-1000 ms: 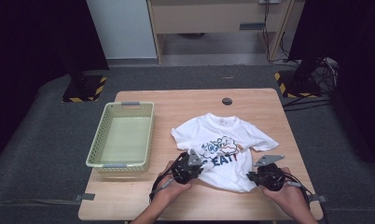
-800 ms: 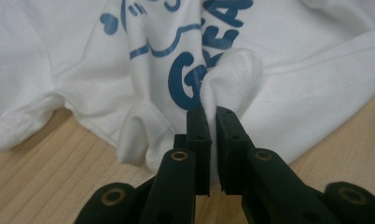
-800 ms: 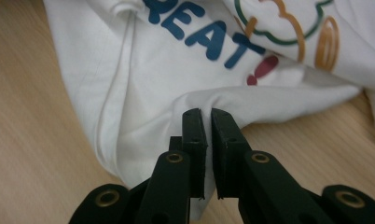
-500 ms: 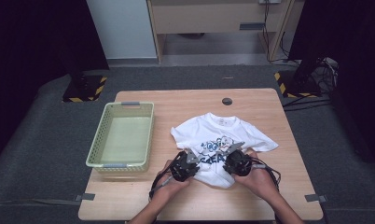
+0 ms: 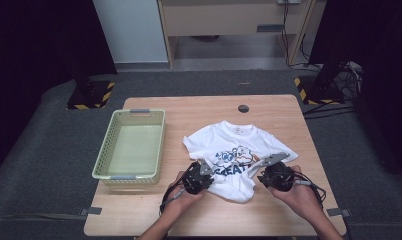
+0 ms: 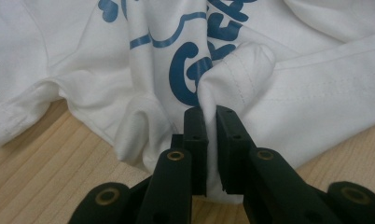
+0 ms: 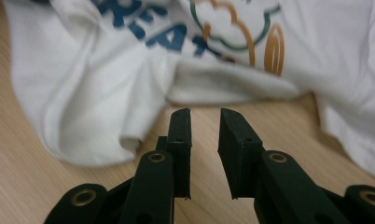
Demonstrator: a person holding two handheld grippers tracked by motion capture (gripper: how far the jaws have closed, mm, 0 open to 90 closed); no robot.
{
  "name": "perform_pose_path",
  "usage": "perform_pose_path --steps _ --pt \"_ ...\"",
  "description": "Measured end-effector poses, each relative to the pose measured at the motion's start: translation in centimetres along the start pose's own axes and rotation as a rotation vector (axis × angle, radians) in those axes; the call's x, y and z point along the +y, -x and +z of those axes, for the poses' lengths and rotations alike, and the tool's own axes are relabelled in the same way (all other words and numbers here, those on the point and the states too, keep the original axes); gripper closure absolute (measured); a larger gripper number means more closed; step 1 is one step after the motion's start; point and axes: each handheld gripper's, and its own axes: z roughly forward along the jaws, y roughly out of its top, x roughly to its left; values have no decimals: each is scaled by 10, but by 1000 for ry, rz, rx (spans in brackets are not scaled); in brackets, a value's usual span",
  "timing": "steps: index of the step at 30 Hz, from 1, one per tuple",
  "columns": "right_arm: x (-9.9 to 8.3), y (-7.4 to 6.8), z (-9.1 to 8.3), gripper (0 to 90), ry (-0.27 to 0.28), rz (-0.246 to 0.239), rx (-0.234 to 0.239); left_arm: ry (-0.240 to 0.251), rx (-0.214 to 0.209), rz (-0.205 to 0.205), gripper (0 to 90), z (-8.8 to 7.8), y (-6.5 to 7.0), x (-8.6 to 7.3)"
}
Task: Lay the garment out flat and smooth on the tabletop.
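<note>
Right hand-held gripper (image 7: 204,116) moved right, just opened, left (image 6: 211,114) pinching T-shirt (image 5: 239,145), basket (image 5: 103,160) bare

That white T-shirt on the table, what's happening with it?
A person at a wooden table is working on a white T-shirt with a hand-held tool in each hand. The left tool is pinched shut on a fold of cloth at the shirt's near edge. The right tool has just been opening; its jaws stand slightly apart over bare wood with nothing between them, just short of the shirt. A pale green basket sits empty to the left of the shirt.
</note>
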Motion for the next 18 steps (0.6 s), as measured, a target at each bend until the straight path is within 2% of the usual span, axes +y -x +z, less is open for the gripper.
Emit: perform_pose_path --steps 2,4,10,13,16,18 --pt "-6 0 7 751 -33 -3 7 0 0 0 838 0 0 0" --pt "-7 -1 14 737 -36 2 28 1 1 -1 838 0 0 0" --pt "9 -18 22 592 55 45 106 5 4 4 837 0 0 0" --pt "13 -27 31 544 58 34 126 6 3 7 837 0 0 -1" --pt "13 -31 39 513 43 26 116 3 4 11 836 0 0 -1" --pt "13 -30 42 512 54 56 130 3 4 12 835 0 0 -1"
